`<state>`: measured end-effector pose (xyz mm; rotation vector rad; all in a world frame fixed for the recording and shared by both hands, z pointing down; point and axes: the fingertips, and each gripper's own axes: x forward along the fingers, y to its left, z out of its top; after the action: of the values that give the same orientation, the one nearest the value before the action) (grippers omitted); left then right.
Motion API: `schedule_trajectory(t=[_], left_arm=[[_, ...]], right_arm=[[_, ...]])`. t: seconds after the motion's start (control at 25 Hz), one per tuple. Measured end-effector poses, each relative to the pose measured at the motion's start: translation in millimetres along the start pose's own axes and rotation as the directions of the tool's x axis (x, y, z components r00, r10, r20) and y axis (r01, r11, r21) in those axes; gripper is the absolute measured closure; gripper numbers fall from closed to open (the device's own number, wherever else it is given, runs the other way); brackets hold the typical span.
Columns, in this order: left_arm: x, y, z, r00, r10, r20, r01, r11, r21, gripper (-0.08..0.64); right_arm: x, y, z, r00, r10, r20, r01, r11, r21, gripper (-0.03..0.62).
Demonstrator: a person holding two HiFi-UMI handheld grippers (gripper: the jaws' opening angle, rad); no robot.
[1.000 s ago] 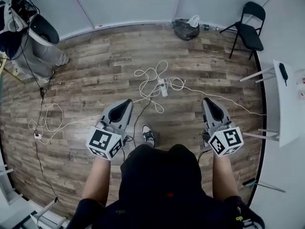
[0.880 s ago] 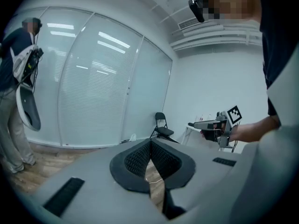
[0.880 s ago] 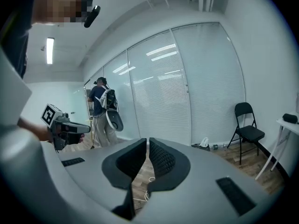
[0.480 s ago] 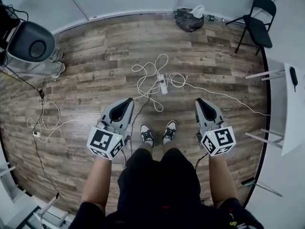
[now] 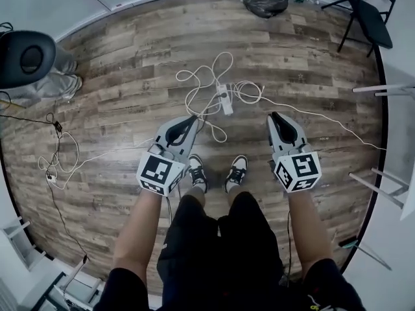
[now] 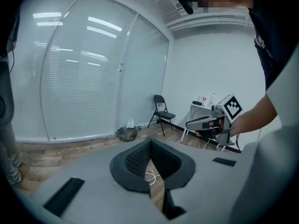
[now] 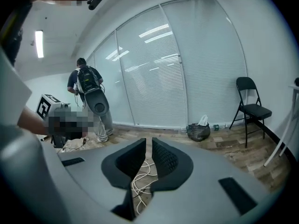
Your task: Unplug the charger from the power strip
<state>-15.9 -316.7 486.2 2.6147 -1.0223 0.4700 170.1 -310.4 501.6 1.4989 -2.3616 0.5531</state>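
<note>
Head view: power strip [image 5: 225,100] mid-floor, chair [image 5: 375,21] at wall edge.

No readable text, brand or number anywhere here. Closest thing is the black-and-white square patterns on the left gripper's marker cube [image 5: 160,174] and the right gripper's marker cube [image 5: 298,172], both on the near side of the power strip [image 5: 225,100]. They're just code blocks, no letters. The strip itself is too small to show any print.
</note>
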Motion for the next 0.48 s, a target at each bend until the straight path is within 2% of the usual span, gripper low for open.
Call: schedule_trajectory(t=[0.12,0.28,0.32,0.4,0.48], left_arm=[[29,14,-46,0.999,-0.02,-0.035,0.02,1.0,-0.008,0.54],[74,35,-115,0.995,-0.054,-0.086,0.056,0.998,0.015,0.54],[87,38,-135,0.993,-0.068,-0.099,0.071,0.997,0.024,0.541],[114,43,-179,0.987,-0.102,-0.126,0.11,0.992,0.056,0.54],[139,54,-224,0.982,-0.121,-0.146,0.133,0.988,0.074,0.54]], right_arm=[[32,-9,-52,0.999,-0.018,-0.028,0.018,1.0,0.009,0.558],[78,-15,-124,0.998,0.001,-0.063,-0.001,1.0,-0.002,0.557],[90,-18,-145,0.997,0.005,-0.071,-0.005,1.0,-0.003,0.544],[115,-26,-190,0.996,0.006,-0.089,-0.006,1.0,-0.004,0.475],[146,-32,-236,0.994,0.006,-0.107,-0.007,1.0,-0.008,0.462]])
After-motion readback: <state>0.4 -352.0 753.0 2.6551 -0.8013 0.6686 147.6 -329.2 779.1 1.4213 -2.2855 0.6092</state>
